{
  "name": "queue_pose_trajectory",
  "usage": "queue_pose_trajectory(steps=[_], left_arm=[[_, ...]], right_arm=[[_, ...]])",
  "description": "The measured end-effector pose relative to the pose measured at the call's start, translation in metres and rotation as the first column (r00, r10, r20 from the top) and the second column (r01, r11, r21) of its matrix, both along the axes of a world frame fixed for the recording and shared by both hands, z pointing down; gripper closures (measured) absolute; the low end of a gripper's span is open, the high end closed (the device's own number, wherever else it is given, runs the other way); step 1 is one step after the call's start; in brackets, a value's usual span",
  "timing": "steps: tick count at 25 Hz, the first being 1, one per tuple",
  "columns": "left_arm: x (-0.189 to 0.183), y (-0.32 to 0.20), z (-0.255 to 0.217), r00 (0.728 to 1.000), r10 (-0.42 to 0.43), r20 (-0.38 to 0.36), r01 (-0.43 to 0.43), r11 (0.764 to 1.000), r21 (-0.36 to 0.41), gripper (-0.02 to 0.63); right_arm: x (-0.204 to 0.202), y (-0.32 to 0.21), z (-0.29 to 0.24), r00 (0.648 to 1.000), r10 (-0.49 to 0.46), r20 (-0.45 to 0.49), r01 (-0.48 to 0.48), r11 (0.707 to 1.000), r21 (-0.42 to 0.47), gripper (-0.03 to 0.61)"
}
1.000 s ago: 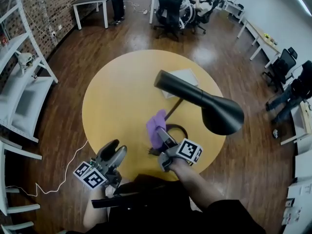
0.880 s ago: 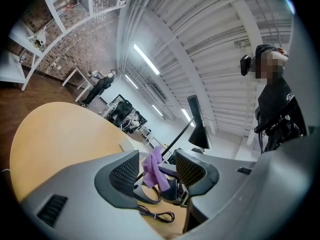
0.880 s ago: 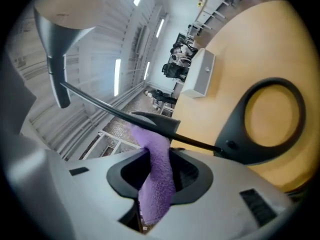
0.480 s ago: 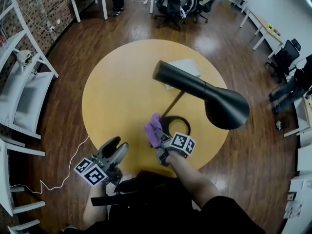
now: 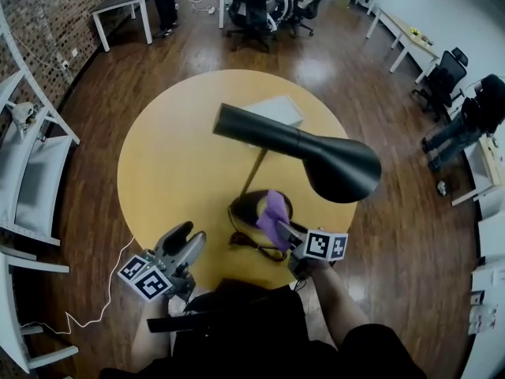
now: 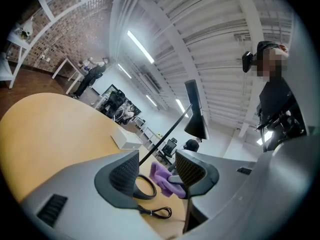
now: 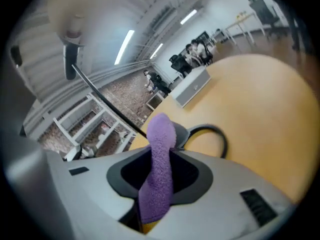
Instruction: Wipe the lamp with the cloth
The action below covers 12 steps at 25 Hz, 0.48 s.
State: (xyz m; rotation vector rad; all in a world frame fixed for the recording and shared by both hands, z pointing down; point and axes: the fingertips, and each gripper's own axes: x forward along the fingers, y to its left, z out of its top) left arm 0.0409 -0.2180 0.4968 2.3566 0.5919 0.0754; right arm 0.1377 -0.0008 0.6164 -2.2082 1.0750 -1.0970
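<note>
Nearest, at the near left edge of the round yellow tabletop (image 5: 162,164), the left gripper (image 5: 188,235) is held about level, aimed toward the far right; its fingers (image 6: 122,174) stand apart in open air, and the cloth and lamp base show beyond the gap between them. To the right, at the near edge, the right gripper (image 5: 286,229) tilts downward toward the far left, its fingers (image 7: 192,176) clamped on a purple cloth (image 5: 274,212), which stands out past the fingertips as a narrow folded strip. The free end of the cloth lies over the right side of the ring base (image 5: 251,205) of the lamp (image 5: 316,152); whether the two touch cannot be told. A black cord (image 5: 254,247) is bundled on the tabletop just near of the base. From the base a thin stem (image 5: 252,176) leans up and away to the lamp head, a long black tube whose long axis runs from far left to near right, widening into a cone shade (image 5: 341,168) whose mouth faces the near right, overhanging the tabletop's right edge. A closed white box (image 5: 276,110) lies on the far side of the tabletop, its contents unseen. Beyond stand office chairs (image 5: 248,2) and, at left, white shelving (image 5: 35,168).
</note>
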Motion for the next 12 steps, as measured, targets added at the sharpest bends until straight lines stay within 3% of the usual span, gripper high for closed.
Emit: queue_pose_trajectory(steps=[2,6,12], left_arm=[[0.006,0.007,-0.002,1.0,0.023,-0.004,-0.023,1.0,0.001,0.402],[0.015,0.025,-0.009,0.998,0.06,-0.015,-0.06,0.998,0.028,0.402],[0.027,0.038,-0.019,0.998,0.031,-0.06,-0.025,0.995,0.098,0.402]], right_arm=[[0.008,0.035,0.003,0.995,0.028,-0.092,-0.041,0.99,-0.137,0.469],[0.008,0.086,0.003,0.975,0.009,-0.224,-0.089,0.933,-0.348,0.469],[0.003,0.119,-0.009,0.955,0.066,-0.288,-0.177,0.908,-0.379,0.469]])
